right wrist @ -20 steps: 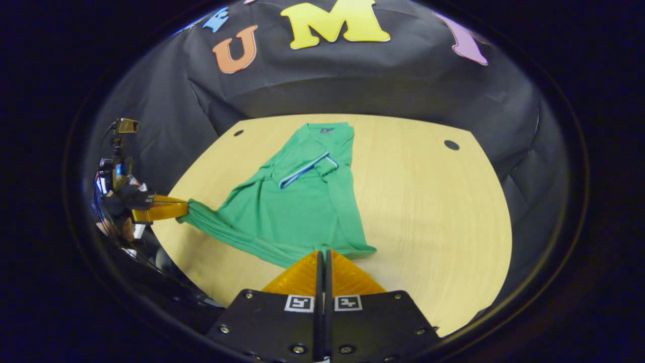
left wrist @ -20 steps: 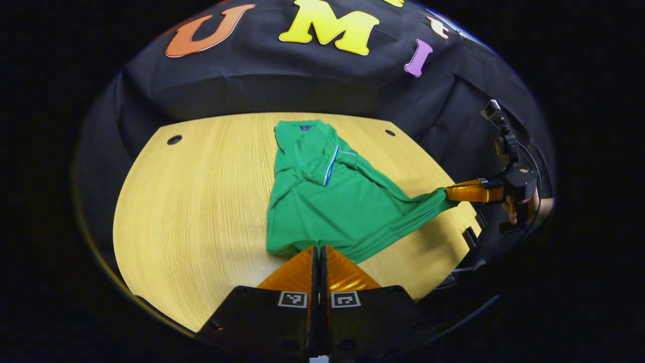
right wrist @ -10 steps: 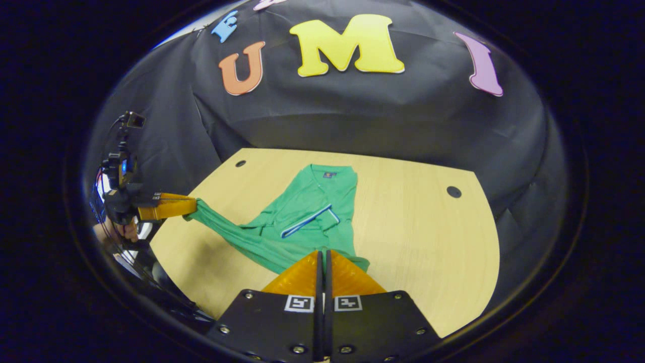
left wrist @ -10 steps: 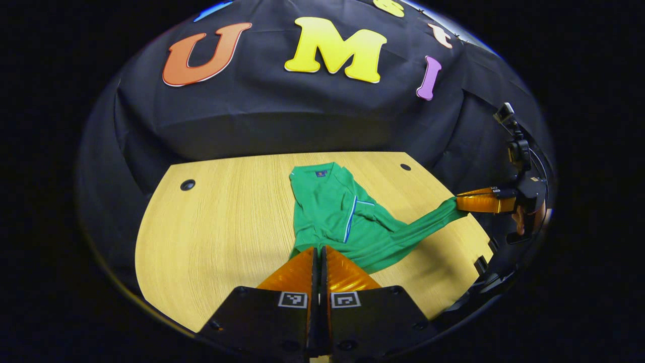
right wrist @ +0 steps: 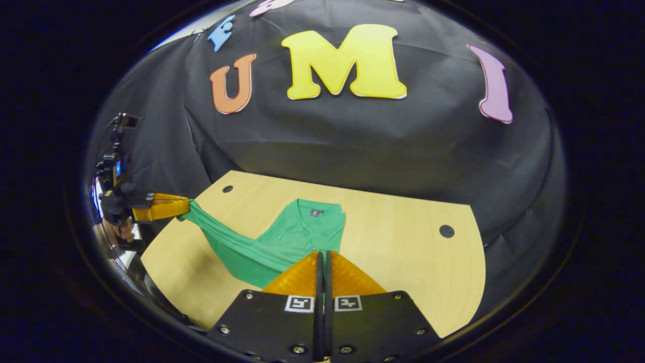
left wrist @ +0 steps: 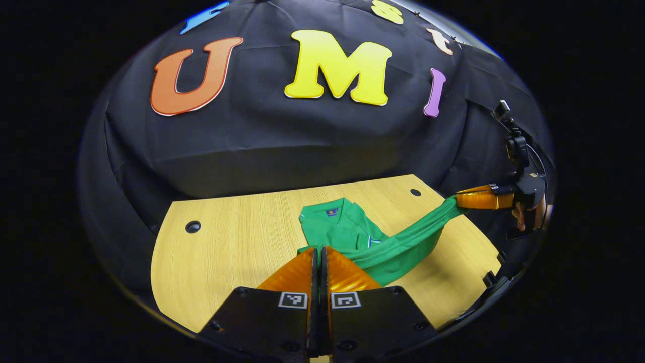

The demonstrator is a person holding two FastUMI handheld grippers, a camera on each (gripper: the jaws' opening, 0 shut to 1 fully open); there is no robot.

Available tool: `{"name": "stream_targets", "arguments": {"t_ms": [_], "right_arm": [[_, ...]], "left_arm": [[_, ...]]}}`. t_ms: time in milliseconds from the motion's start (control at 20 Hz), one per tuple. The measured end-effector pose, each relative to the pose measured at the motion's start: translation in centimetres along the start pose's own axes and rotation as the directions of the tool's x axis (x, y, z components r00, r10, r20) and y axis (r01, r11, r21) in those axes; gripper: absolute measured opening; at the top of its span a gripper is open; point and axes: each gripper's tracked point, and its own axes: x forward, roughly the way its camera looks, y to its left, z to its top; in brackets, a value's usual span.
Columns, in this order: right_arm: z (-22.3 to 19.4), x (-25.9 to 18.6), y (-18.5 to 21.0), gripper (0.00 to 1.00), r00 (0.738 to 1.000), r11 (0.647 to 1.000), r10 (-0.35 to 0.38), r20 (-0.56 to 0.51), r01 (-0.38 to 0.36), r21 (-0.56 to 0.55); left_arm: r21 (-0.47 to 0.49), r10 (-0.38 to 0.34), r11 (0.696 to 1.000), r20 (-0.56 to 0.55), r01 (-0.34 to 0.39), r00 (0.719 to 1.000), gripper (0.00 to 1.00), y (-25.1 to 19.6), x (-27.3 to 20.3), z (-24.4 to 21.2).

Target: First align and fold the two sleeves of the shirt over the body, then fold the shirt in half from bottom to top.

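With its collar end lying flat on the wooden tabletop (left wrist: 227, 252), the green shirt (left wrist: 342, 229) rises at its hem end, where the cloth is lifted clear of the wood and stretched between the two grippers. Left gripper view: the left gripper (left wrist: 318, 250), at the bottom of the frame, has its fingers pressed together on one corner of the hem, while the right gripper (left wrist: 461, 200), farther off at the right edge, pinches the opposite corner, with a hand (left wrist: 529, 214) visible behind it. Right gripper view: the right gripper (right wrist: 322, 254) is likewise clamped on the shirt (right wrist: 302, 232) hem at the bottom of the frame, and the left gripper (right wrist: 184, 206) appears at the left, holding a taut band of fabric above the tabletop (right wrist: 403, 252). A dark round hole (right wrist: 446, 231) marks the wood to the right of the shirt.
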Motion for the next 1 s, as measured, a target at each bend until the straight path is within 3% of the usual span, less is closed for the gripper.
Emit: {"name": "stream_targets", "arguments": {"t_ms": [400,700,1000], "right_arm": [[5.1,6.7,-1.0,0.01,1.000,1.000,0.002,0.013,-0.003,0.016],[7.7,13.0,-4.5,0.00,0.999,0.999,-0.032,0.035,0.030,0.044],[5.8,19.5,-5.9,0.01,0.999,0.998,-0.037,-0.004,0.037,0.056]], "left_arm": [[-0.018,0.012,1.000,0.054,-0.011,0.998,0.03,3.0,5.9,5.4],[0.028,0.024,0.999,0.029,-0.024,0.999,0.03,5.2,12.0,4.5],[0.020,0.033,0.999,0.001,-0.033,0.999,0.03,6.4,18.0,2.0]]}}
